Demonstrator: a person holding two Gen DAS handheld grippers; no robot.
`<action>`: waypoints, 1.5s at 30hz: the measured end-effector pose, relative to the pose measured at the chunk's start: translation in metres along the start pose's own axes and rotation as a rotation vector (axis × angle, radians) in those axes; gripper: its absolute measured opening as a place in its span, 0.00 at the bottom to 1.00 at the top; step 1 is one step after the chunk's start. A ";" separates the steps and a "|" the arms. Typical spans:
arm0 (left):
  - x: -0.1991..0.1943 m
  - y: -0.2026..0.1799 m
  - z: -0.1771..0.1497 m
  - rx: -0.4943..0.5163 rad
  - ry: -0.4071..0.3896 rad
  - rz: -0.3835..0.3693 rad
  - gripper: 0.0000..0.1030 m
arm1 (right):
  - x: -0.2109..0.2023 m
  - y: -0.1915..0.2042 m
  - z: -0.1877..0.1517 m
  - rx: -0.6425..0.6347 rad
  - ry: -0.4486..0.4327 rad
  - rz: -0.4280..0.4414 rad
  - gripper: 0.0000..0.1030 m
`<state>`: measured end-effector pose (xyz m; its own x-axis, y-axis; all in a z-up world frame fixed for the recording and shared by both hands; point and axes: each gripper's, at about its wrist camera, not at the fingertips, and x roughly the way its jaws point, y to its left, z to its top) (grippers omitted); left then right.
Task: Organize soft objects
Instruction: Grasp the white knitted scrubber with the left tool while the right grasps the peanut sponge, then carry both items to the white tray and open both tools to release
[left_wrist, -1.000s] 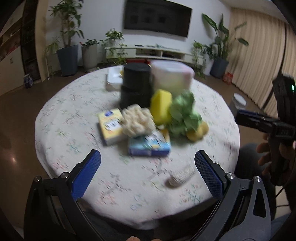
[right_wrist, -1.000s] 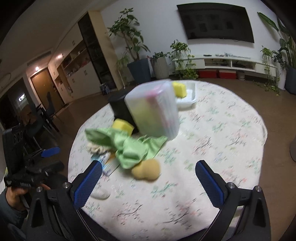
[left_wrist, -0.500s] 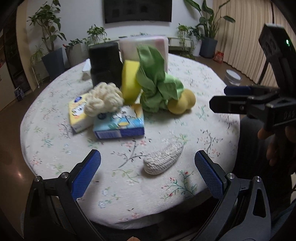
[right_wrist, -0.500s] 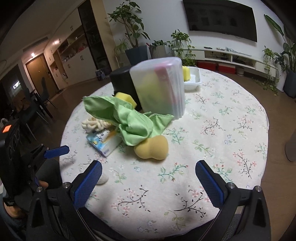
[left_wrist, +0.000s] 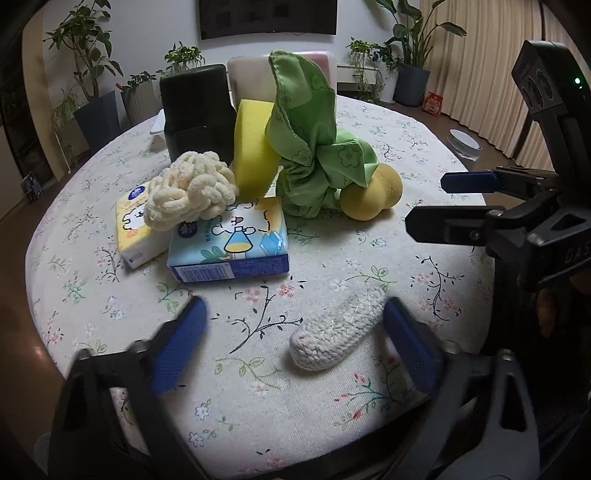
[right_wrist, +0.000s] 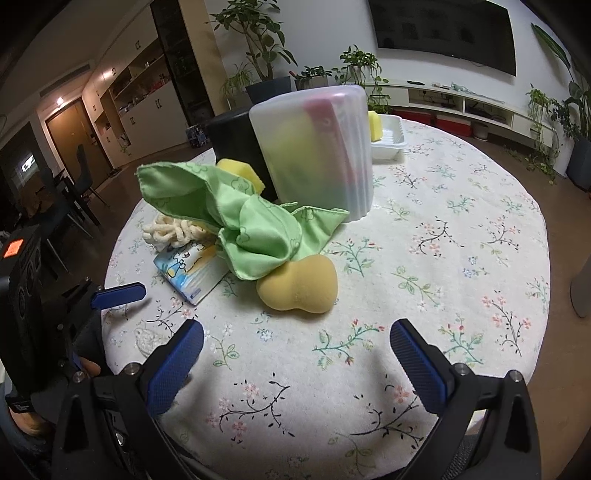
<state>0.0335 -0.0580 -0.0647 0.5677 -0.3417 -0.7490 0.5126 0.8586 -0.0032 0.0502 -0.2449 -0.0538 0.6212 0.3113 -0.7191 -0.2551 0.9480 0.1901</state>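
A grey knitted scrubber (left_wrist: 338, 334) lies near the table's front edge, between my left gripper's (left_wrist: 295, 343) open fingers and close to the right one. Behind it are a blue tissue pack (left_wrist: 229, 245), a yellow tissue pack (left_wrist: 133, 232), a cream chenille bundle (left_wrist: 190, 190), a yellow sponge (left_wrist: 255, 147), a green cloth (left_wrist: 314, 136) and a peanut-shaped yellow sponge (left_wrist: 373, 192). My right gripper (right_wrist: 295, 363) is open and empty over bare tablecloth in front of the peanut-shaped sponge (right_wrist: 297, 284) and the cloth (right_wrist: 251, 221).
A black cylinder container (left_wrist: 195, 110) and a translucent plastic bin (right_wrist: 317, 151) stand behind the pile. A white tray (right_wrist: 388, 142) holding a yellow sponge sits at the far edge. The round table (right_wrist: 461, 240) has a floral cloth. Each gripper shows in the other's view.
Both grippers have moved forward and lower toward the table. My left gripper now straddles the knitted scrubber. My right gripper has come nearer the peanut-shaped sponge.
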 end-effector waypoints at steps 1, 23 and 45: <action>0.000 0.000 0.000 0.000 0.002 -0.016 0.67 | 0.002 -0.001 -0.001 -0.002 0.005 0.000 1.00; -0.005 0.010 -0.007 -0.057 0.017 -0.059 0.24 | 0.039 0.008 0.024 -0.038 0.044 -0.022 1.00; -0.008 0.033 -0.015 -0.133 0.002 -0.104 0.23 | 0.016 0.009 0.004 -0.005 0.091 -0.021 0.45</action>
<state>0.0360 -0.0214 -0.0692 0.5144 -0.4307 -0.7416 0.4789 0.8616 -0.1681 0.0610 -0.2309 -0.0609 0.5566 0.2839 -0.7808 -0.2467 0.9539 0.1710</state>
